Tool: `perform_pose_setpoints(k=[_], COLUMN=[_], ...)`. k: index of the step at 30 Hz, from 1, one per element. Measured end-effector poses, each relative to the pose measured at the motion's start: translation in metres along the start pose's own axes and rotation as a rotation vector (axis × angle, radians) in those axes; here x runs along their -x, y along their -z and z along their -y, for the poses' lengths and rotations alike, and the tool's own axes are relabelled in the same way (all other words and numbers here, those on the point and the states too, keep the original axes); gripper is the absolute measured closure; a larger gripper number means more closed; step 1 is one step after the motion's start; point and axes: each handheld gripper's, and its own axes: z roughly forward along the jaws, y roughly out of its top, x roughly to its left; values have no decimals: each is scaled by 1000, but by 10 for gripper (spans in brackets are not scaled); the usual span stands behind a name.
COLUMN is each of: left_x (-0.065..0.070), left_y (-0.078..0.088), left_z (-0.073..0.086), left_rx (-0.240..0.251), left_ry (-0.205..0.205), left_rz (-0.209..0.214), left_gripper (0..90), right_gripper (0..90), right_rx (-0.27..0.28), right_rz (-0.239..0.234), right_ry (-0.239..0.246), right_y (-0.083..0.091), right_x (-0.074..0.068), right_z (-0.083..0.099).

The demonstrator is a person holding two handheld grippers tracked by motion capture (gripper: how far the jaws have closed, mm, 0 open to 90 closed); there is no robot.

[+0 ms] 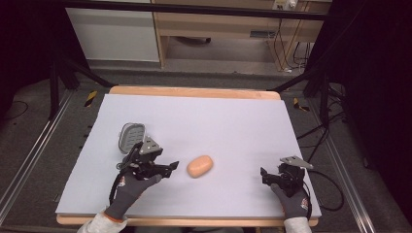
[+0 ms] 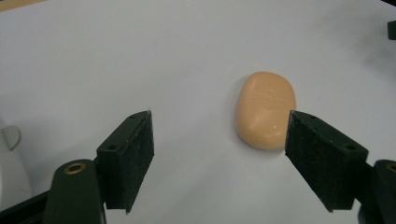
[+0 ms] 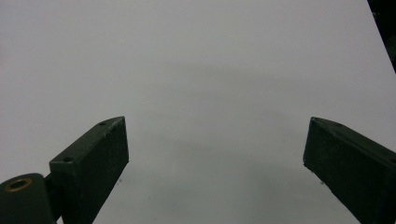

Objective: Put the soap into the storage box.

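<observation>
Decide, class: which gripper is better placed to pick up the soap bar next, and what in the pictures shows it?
Left. The left gripper sits beside the soap bar, jaws open and pointed at it. The right gripper waits farther off, open over bare table.

You have a pale sheet (image 1: 204, 121) covering the wooden table (image 1: 194, 91), whose bare edge shows along the far side. Beyond it you can see a light wooden cabinet (image 1: 218, 29) on the floor, with cables (image 1: 286, 48) hanging at its right end. A black frame bar (image 1: 194, 9) crosses above, and metal rails (image 1: 29, 160) run along both sides of the table.
</observation>
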Motion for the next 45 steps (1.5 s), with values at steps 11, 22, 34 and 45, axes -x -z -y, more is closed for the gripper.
perform_pose_setpoints(k=[11,22,34,45], left_x=[18,29,39,46], left_y=[-23,-47,-67,-84], left_z=[-13,-17,-20,-20], left_rx=[-32,-83,-125,-170], left_ry=[-31,-54,-83,-103], left_rz=[32,48,53,54], left_gripper=[225,220,208,200], right_gripper=[71,71,70,69], right_rx=[-1,-6,-6,-10], right_rz=[0,-3,-5,-10], right_ry=[-5,-8,-4,-2], right_y=[0,-1,-2,-2], right_x=[0,0,0,0], right_z=[0,0,0,0])
